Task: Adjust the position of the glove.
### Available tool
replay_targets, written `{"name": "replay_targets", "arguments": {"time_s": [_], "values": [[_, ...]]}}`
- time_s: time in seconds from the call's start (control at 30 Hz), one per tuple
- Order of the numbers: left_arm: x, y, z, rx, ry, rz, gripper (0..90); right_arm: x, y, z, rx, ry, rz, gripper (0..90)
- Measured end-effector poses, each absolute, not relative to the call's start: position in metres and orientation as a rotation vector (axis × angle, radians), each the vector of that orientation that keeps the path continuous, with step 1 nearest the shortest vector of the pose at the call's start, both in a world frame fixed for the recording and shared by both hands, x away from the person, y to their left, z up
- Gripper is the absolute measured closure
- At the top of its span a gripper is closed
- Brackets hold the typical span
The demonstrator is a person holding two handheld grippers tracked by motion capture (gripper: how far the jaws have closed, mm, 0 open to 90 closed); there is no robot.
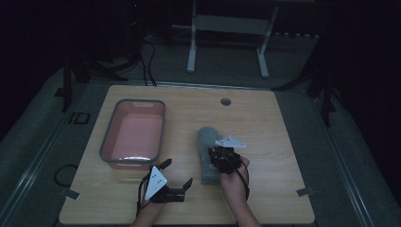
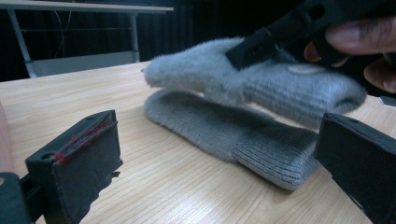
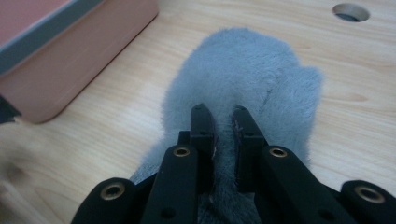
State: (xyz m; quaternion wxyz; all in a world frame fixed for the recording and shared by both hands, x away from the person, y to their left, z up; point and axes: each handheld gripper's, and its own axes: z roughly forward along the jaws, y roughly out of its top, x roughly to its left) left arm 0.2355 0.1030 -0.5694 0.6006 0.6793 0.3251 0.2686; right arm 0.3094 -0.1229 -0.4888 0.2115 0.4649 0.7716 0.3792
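— Right gripper view: right gripper [image 3: 223,122] nearly closed, pinching a ridge of the upper grey mitten [image 3: 252,74] between its two black pads. Pink basin [image 3: 70,51] off to the left, cable hole [image 3: 350,12] far ahead.

— And seen from the left gripper view?

— Upper grey mitten [image 2: 243,79] lifted clear at its furry end, clamped by the right gripper [image 2: 268,44] with fingertips [image 2: 359,37] of the hand close behind. Lower grey mitten [image 2: 233,135] flat on the surface [image 2: 154,186], ribbed cuff nearest the camera. Left gripper [image 2: 217,158] wide open, nothing between the pads, lower mitten's cuff just beyond them.

— High view, for the layout?

— Both mittens stacked a little right of centre on the surface [image 1: 265,109], lower grey mitten [image 1: 208,176] with its cuff end toward the near edge, upper grey mitten [image 1: 206,135] above it, right gripper [image 1: 226,158] on top. Left gripper [image 1: 177,174] hovering empty near the front edge, just below the pink basin [image 1: 134,134], which sits at the left side. Bare wood to the right of the mittens and along the far edge around the cable hole [image 1: 225,101]; less room on the left, between basin and mittens.
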Motion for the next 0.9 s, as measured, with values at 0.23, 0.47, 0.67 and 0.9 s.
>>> {"name": "replay_targets", "arguments": {"time_s": [0.23,0.47,0.67,0.9], "values": [[0.236,0.103,-0.569,1.575,0.754,0.622,0.7,0.315,-0.122,-0.507,1.341,2.160,1.011,81.4],[0.236,0.103,-0.569,1.576,0.753,0.620,0.7,0.320,-0.123,-0.524,1.381,2.187,1.022,77.6],[0.236,0.103,-0.569,1.578,0.752,0.620,0.7,0.322,-0.128,-0.531,1.408,2.199,1.044,69.9],[0.236,0.103,-0.569,1.575,0.754,0.620,0.8,0.322,-0.129,-0.536,1.368,2.217,1.053,59.0]]}}
